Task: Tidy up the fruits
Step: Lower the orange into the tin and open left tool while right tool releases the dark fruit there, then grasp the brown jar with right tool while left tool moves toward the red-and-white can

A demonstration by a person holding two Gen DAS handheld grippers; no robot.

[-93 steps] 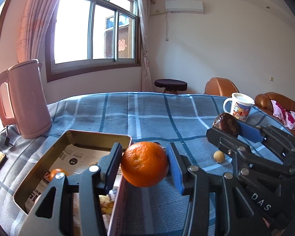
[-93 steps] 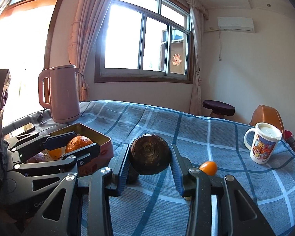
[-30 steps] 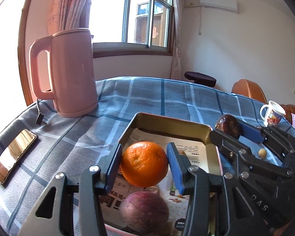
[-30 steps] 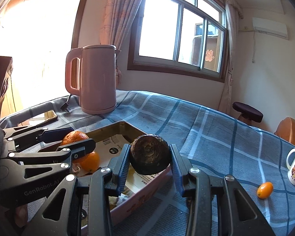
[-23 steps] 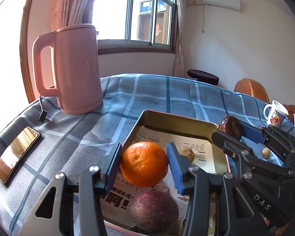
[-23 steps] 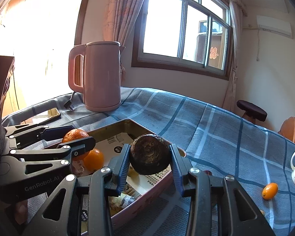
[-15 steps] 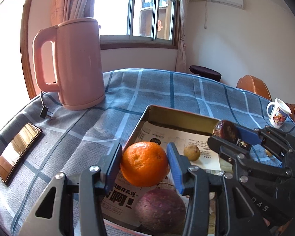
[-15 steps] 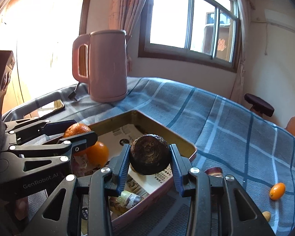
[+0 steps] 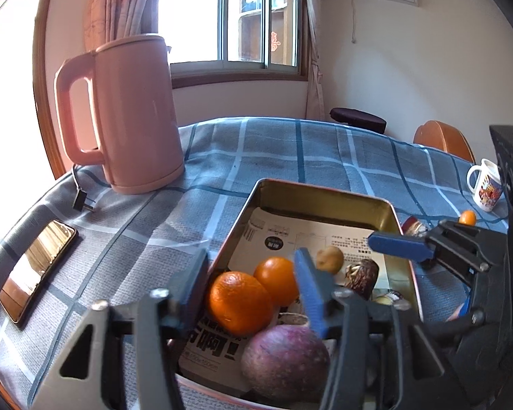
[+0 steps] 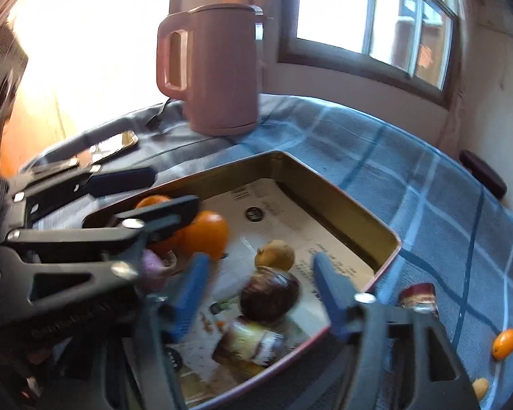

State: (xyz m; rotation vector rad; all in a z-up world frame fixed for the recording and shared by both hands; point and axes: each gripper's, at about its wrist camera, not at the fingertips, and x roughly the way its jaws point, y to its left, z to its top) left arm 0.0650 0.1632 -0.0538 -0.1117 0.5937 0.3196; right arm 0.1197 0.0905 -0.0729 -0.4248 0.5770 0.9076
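The bench (image 9: 325, 157) was covered with a blue plaid cloth and stood in a room with a curtained window behind it. Nearest the cameras, the left tongs (image 9: 253, 283) and the right tongs (image 10: 261, 282) both hovered over the near end of an open metal tin (image 9: 328, 193) lined with printed paper. The jaws of the left tongs had just been opening; they stood apart, and the large orange (image 9: 239, 302) lay between them on the paper, with neither pad pressing on it. The jaws of the right tongs had likewise just been opening; the dark brown fruit (image 10: 268, 294) lay between them on the tin floor, clear of both pads.

Inside the tin, a purple fruit (image 9: 285, 364) lay at the near edge, just in front of the large orange. A smaller orange (image 9: 277, 280) touched the large orange on its far side. A small tan fruit (image 9: 330, 258) lay beyond the blue pad of the left tongs. A wrapped item (image 10: 251, 341) lay near the tin's near wall; its kind could not be told.

Outside the tin, on the cloth, lay a reddish-brown fruit (image 10: 419, 295), a kumquat (image 10: 504, 343) and a pale nut-like piece (image 10: 478, 387).

Farther back stood a pink kettle (image 9: 133, 112), with a phone (image 9: 37, 266) lying flat to its left. A printed mug (image 9: 485, 188) stood at the far right edge.
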